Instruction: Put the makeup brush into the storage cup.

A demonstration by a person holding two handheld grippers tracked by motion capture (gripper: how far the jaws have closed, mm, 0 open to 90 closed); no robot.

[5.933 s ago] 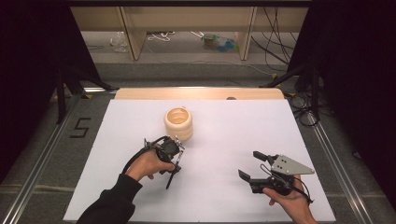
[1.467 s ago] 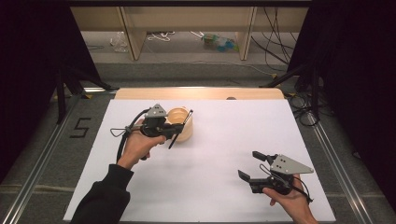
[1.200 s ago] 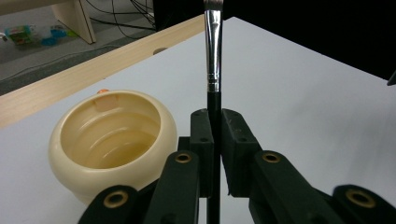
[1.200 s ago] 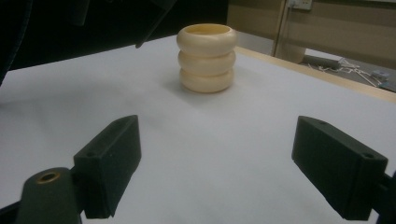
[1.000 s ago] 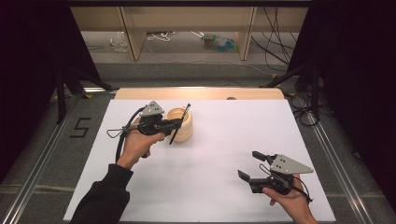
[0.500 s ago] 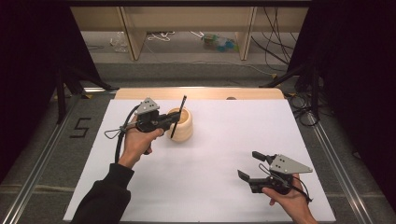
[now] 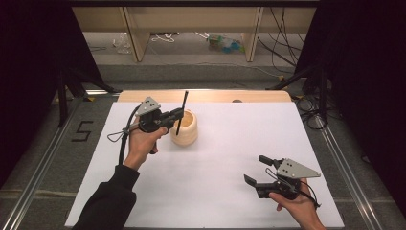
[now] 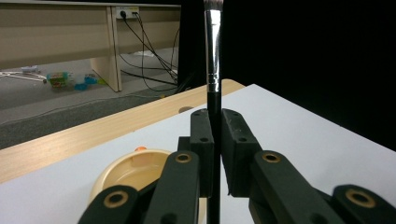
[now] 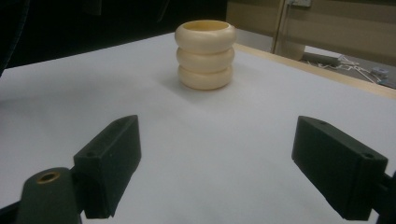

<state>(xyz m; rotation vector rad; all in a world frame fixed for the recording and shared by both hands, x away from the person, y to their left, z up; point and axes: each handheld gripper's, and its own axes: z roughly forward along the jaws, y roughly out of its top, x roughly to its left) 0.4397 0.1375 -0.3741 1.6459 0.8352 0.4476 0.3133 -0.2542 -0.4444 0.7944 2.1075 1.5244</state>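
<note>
A cream ribbed holder (image 7: 185, 128) stands on the white table top left of centre; it is also the ringed holder (image 9: 205, 54) in the right gripper view. My left gripper (image 7: 177, 116) hovers just above and left of the holder's rim, shut on a black makeup brush (image 7: 181, 112) that stands nearly upright, bristles up. In the left gripper view the brush (image 8: 213, 70) rises between the pressed pads, with the holder's open mouth (image 8: 133, 170) below left. My right gripper (image 7: 262, 170) rests low at the near right, jaws wide apart and nothing between them (image 9: 217, 158).
The white sheet (image 7: 225, 143) covers the table; a wooden strip (image 7: 210, 96) runs along its far edge. Cables and small litter lie on the floor beyond. Dark curtains flank both sides.
My left hand carried the brush from the near table up to the holder, then tilted it more upright while drifting slightly left and up. The right gripper has stayed put.
</note>
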